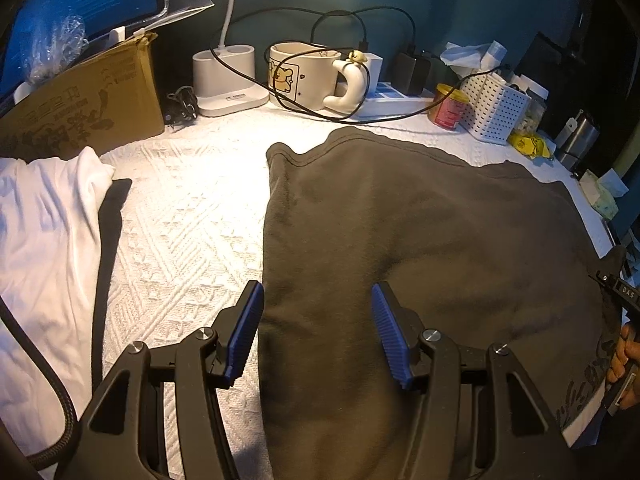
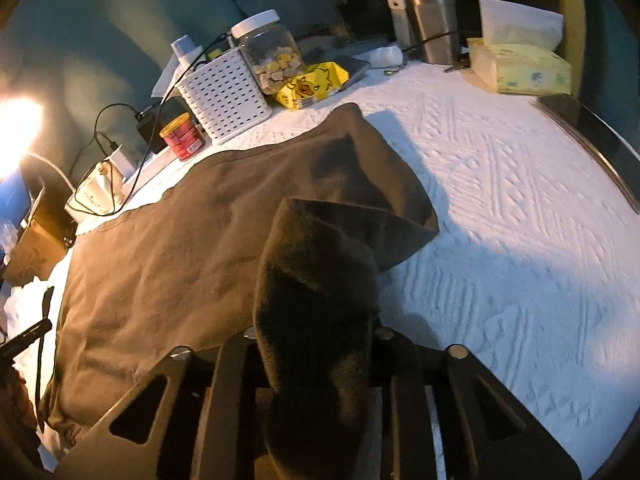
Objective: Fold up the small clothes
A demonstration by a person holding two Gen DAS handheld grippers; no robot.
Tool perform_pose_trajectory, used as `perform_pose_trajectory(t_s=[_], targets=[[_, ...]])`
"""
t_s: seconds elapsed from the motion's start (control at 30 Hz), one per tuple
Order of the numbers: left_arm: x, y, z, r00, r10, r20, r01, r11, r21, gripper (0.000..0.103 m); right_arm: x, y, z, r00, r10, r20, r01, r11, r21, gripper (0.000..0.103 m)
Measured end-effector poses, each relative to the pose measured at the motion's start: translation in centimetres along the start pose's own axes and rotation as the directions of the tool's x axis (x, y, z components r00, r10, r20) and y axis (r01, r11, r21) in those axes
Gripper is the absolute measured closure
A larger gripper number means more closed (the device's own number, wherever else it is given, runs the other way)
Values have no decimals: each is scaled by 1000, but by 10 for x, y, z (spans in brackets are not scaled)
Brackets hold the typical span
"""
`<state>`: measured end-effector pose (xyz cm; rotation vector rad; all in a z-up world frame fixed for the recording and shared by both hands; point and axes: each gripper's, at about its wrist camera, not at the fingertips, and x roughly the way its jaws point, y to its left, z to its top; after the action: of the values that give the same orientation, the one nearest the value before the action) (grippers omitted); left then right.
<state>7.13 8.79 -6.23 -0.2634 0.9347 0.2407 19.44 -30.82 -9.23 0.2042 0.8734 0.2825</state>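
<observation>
Left wrist view: the left gripper hovers low over the near left edge of one dark grey-brown garment, its two blue-padded fingers spread wide and holding nothing. The garment lies flat on a surface covered by a white textured cloth. Left of the garment sits one white garment, crumpled, with a cardboard box behind it. Behind the grey garment, against a teal wall, stand one cream mug with a cartoon print, one white lamp base, one red tin and one white perforated basket. At the garment's right edge a hand grips the other tool.

Right wrist view: the right gripper has its fingers closed on a raised fold of the same grey garment, the cloth draped over them and hiding the tips. Beyond the garment stand the basket, the red tin, one clear jar with a white lid, one yellow packet, one steel tumbler and one tissue box.
</observation>
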Motion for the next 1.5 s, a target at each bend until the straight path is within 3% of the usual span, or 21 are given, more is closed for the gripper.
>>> perform_pose_trajectory(t_s=[0.23, 0.47, 0.73, 1.03, 1.27, 1.5], targets=[[-3, 1, -1, 1000, -18, 14, 18, 1000, 0, 47, -12, 22, 7, 998, 55, 29, -54, 997, -50, 87], [-16, 18, 1, 995, -72, 74, 76, 995, -63, 47, -24, 75, 14, 991, 124, 59, -115, 982, -147, 87], [-27, 39, -2, 989, -94, 110, 105, 990, -95, 47, -21, 135, 7, 982, 188, 19, -178, 952, -249, 89], [-43, 44, -14, 984, -80, 159, 81, 997, -5, 47, -1, 201, -18, 966, 249, -75, -259, 896, -360, 90], [-48, 62, -19, 985, -66, 160, 74, 996, -44, 47, 8, 239, -40, 944, 295, -151, -331, 848, -413, 91], [-51, 74, -25, 985, -56, 162, 68, 995, -70, 47, 10, 285, -64, 912, 341, -227, -410, 768, -493, 91]])
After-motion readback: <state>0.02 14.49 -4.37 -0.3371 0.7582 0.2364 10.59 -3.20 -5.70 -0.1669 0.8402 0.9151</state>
